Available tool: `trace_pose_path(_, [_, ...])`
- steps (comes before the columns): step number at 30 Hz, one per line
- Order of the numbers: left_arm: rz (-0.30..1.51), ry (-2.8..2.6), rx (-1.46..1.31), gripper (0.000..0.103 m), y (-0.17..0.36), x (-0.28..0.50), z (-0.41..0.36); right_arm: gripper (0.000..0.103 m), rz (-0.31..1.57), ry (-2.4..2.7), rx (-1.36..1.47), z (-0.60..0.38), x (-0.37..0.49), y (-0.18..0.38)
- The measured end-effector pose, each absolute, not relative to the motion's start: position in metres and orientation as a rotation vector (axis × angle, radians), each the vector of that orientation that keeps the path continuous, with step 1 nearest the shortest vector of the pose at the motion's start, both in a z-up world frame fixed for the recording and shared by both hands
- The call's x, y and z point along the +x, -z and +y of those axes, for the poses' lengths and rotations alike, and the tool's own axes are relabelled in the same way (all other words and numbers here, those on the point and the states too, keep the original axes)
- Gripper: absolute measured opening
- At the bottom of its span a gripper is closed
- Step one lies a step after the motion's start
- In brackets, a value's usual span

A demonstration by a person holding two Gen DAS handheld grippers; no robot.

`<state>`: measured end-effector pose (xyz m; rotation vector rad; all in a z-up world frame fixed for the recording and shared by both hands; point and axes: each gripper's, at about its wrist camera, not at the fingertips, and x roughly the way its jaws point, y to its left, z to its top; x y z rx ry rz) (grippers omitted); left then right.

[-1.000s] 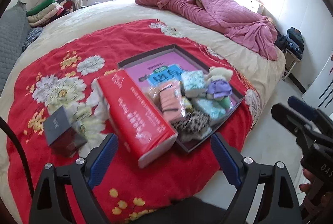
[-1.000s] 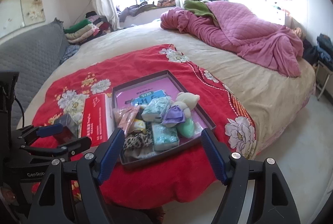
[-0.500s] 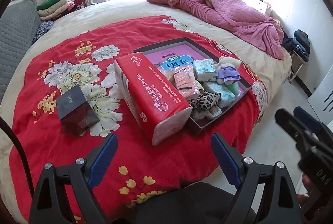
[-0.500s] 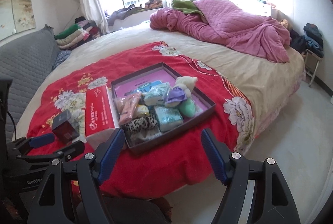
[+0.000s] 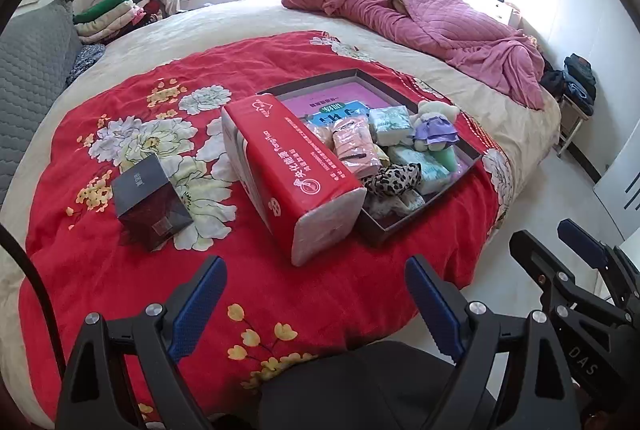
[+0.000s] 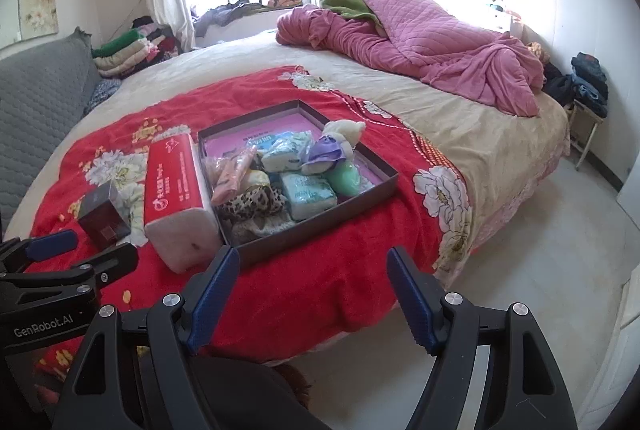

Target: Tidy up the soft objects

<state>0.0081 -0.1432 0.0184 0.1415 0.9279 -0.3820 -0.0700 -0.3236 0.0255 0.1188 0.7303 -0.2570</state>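
Both tools are hovering off the bed's near edge with nothing between their fingers: the left gripper [image 5: 316, 294] is spread wide, and the right gripper [image 6: 312, 286] is spread the same. The soft things (plush toy [image 6: 340, 138], tissue packs [image 6: 308, 194], leopard cloth [image 6: 256, 202]) are lying heaped in the dark tray [image 6: 320, 226], while the red tissue pack [image 5: 288, 170] is leaning against the tray's left wall, the dark box [image 5: 148, 202] further left of it. Whether sorting is ending or starting is not settled here; any grasp is wanting a gentle central pinch. The left view is showing the red pack's top print, the right view the tray's near wall
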Motion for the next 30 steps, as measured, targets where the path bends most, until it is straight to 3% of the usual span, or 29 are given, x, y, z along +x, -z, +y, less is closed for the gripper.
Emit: trace_pose_path(30, [0.960, 0.338, 0.129, 0.090, 0.000, 0.009, -0.136, 0.077, 0.758, 0.220, 0.094, -0.314, -0.063, -0.014])
